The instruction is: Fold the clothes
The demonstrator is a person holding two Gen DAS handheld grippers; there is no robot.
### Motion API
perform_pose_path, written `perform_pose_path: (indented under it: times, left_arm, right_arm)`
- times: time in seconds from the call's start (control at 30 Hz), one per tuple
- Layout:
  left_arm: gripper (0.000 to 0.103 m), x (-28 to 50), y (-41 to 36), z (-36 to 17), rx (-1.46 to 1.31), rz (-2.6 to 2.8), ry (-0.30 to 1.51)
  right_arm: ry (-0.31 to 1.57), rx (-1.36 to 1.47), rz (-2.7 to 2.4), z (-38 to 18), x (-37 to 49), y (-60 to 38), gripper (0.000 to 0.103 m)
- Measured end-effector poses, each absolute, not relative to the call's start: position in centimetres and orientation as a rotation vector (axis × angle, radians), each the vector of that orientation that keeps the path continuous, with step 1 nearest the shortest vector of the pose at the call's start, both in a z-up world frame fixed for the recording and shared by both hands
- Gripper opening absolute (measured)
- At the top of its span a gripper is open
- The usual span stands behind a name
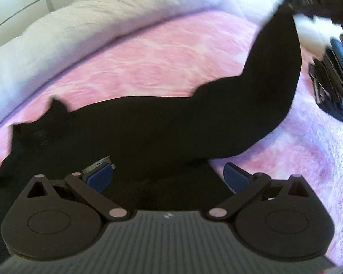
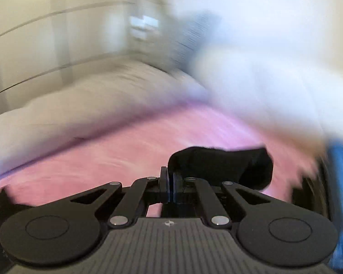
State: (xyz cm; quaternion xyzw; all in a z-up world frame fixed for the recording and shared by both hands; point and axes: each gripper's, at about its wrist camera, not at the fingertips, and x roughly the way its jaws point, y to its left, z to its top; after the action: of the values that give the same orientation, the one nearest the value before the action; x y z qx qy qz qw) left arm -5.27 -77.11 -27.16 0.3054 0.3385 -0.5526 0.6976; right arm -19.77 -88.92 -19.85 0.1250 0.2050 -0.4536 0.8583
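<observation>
Here the right tool (image 2: pixel 171 186) pinches the black garment (image 1: pixel 148 127) above the pink blanket (image 1: pixel 148 64)

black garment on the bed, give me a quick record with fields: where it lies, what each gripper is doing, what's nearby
garment: black cloth garment, one end lifted
surface: fuzzy pink blanket on a bed
left gripper: open, blue-padded fingers spread over the cloth
right gripper: shut on the garment's end
nearby: grey-white pillow or duvet behind; stack of dark and blue clothes to the right
image quality: right wrist view heavily motion-blurred
</observation>
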Motion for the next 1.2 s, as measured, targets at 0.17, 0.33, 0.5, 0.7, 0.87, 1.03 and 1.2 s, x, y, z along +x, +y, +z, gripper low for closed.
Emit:
perform_pose_path:
  times: [0.17,0.33,0.5,0.7,0.87,1.03,1.2]
  left_arm:
    - [0.102,2.0,-67.5,-26.4,0.564,-1.020,0.831]
    - [0.102,8.1,-58.8,-27.4,0.480,-0.826,0.928]
    - [0.102,12.1,-55.6,-28.9,0.305,-0.798,1.002]
    - [0.099,15.3,-59.5,-30.8,0.095,-0.942,1.086]
    - [0.086,18.8,-64.0,-34.2,-0.091,-0.948,1.225]
    - [0.086,20.9,-65.7,-38.3,-0.235,-0.842,1.436]
    - [0.056,21.2,-64.2,-38.1,-0.424,-0.775,1.418]
  right_arm:
    - [0.410,-0.086,-0.498,-17.8,-7.9,-74.7,0.005]
    - [0.555,-0.220,-0.094,-23.2,-0.2,-63.5,0.038]
    - [0.662,-0.160,-0.061,-25.7,-1.8,-60.1,0.054]
    - [0.849,-0.092,-0.183,-28.7,-6.4,-62.2,0.059]
    - [0.906,-0.119,-0.298,-30.0,-8.3,-65.6,0.062]
    - [0.909,-0.388,-0.369,-31.8,-7.5,-66.8,0.070]
    - [0.925,-0.474,-0.342,-33.0,-6.5,-68.6,0.072]
